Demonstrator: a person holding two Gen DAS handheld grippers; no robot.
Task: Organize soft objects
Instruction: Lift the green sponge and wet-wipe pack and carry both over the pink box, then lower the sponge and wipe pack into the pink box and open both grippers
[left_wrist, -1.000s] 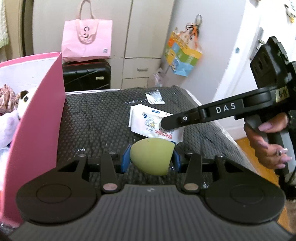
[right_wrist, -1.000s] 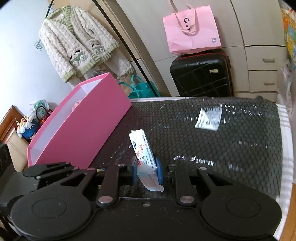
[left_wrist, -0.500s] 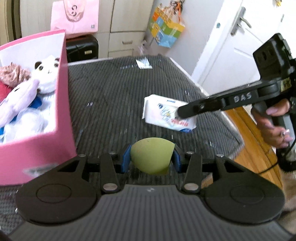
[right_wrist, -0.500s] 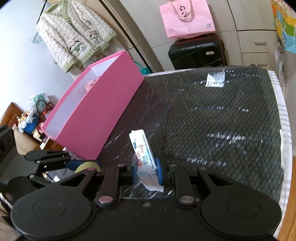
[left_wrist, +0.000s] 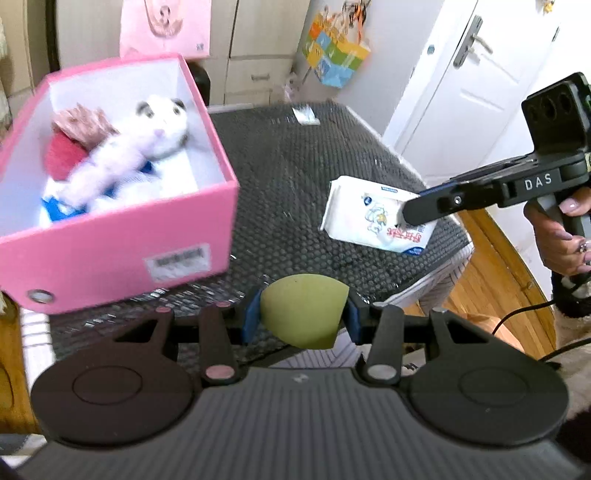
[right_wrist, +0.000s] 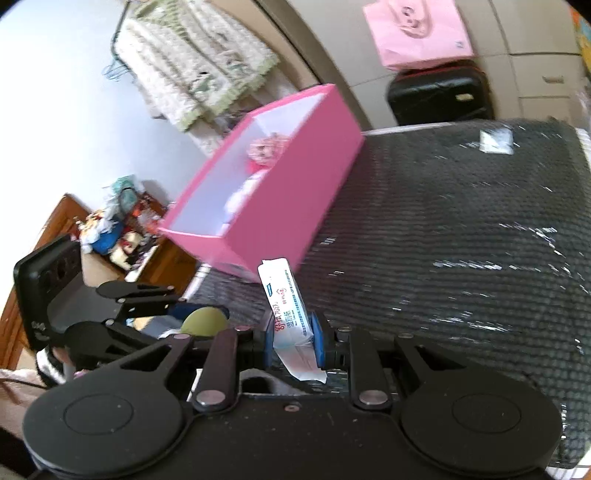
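Left wrist view has the left gripper (left_wrist: 303, 317) at its lower centre, its blue pads clamped on either side of a green egg-shaped sponge (left_wrist: 303, 315) held above the near edge of the black textured table (left_wrist: 295, 184). Just beyond and to the left stands the pink box (left_wrist: 122, 254), open at the top, with a white plush toy (left_wrist: 129, 158), a red item and a crumpled pinkish piece lying inside; a barcode label shows on its near wall. To the right, the right gripper (left_wrist: 413, 216), gripped by a hand (left_wrist: 561, 236), pinches one end of a white wet-wipe pack (left_wrist: 373, 219) lifted clear of the table. Right wrist view shows the same right gripper (right_wrist: 293, 341) with its pads pressed on the pack (right_wrist: 286, 310), which stands on edge between them, and the left gripper (right_wrist: 199, 317) with the sponge (right_wrist: 205, 321) at lower left. Farther back sit a small white packet (right_wrist: 496, 139), a black suitcase (right_wrist: 439, 96) and a pink bag (right_wrist: 417, 33).
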